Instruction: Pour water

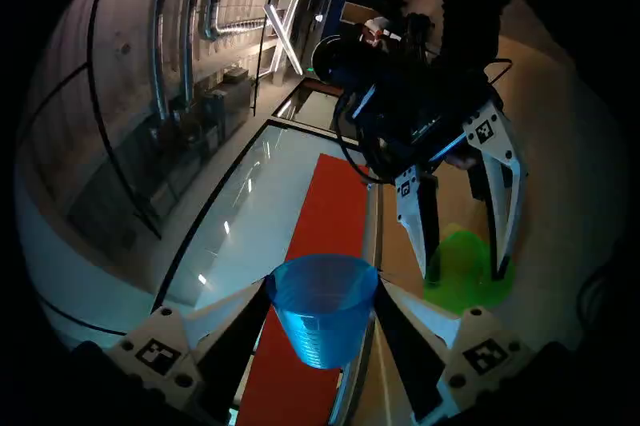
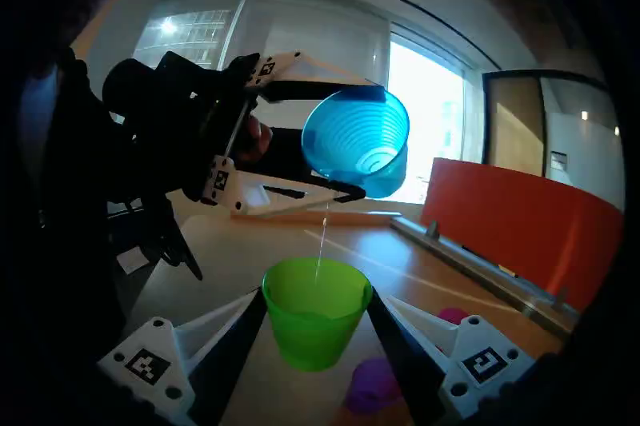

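A: Entry, pour step. Where is the blue cup (image 2: 356, 138) relative to the green cup (image 2: 316, 322)?
B: Above it and clear of it, tipped hard over so its mouth faces down and toward the right gripper view. A thin stream of water (image 2: 321, 246) drops from its lower rim into the mouth of the green cup.
A: Left gripper (image 2: 364, 138)?
B: Jaws closed in to the width of the blue cup, one finger pressing on each side of its wall. A hand (image 2: 254, 138) shows behind it on the grip.
A: Right gripper (image 2: 317, 302)?
B: Jaws likewise at cup width, both fingers against the green cup's sides. Green cup upright, mouth open to the stream.
A: Does the green cup stand on the surface (image 2: 416, 266)?
B: Cannot tell. Its base is close over the pale wood, but contact is not clear in either view.
A: Anything else near the green cup?
B: A purple object (image 2: 372, 386) just beside its base, blurred, kind not clear. A small pink one (image 2: 453, 316) a little farther off on the same side. Beyond the green cup, well apart, an orange panel (image 2: 528, 218), with a metal rail (image 2: 480, 262) between the panel and the cup.
A: Water level in the green cup?
B: Not readable through the wall
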`<state>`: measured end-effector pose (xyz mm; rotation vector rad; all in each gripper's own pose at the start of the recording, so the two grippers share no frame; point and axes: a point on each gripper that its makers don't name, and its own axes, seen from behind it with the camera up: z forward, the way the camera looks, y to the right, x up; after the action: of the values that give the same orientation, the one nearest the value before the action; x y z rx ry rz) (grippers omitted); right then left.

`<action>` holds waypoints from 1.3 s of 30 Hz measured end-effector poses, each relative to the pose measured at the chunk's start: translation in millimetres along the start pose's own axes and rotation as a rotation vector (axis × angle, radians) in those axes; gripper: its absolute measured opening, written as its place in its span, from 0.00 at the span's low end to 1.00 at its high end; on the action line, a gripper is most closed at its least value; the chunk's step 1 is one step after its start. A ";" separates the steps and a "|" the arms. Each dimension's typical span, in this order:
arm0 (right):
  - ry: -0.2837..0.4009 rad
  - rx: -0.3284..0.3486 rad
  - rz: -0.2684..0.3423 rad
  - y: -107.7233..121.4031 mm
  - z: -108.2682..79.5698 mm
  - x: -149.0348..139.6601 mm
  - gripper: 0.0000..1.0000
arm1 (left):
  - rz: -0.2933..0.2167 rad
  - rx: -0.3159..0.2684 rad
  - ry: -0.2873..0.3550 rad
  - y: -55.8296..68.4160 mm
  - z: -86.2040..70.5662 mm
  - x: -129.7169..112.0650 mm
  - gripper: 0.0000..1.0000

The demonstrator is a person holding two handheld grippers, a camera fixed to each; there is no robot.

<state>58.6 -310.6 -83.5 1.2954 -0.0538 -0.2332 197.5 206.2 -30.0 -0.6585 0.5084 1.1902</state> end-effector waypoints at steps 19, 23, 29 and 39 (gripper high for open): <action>0.001 -0.002 -0.004 0.7 0.8 1.0 0.91 | 0.024 0.004 0.000 0.2 -0.3 0.5 0.86; 0.001 -0.002 -0.005 0.6 0.5 0.9 0.91 | 0.029 0.003 0.000 0.8 -0.2 -0.2 0.86; 0.000 -0.001 -0.005 0.5 0.7 0.7 0.91 | 0.035 0.000 0.004 2.1 0.1 0.8 0.86; -0.001 -0.002 -0.006 1.3 0.2 0.2 0.91 | 0.031 0.006 0.001 0.7 0.2 -2.3 0.86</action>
<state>58.9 -310.5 -82.2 1.2941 -0.0505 -0.2391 196.1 205.0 -28.5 -0.6484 0.5242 1.2171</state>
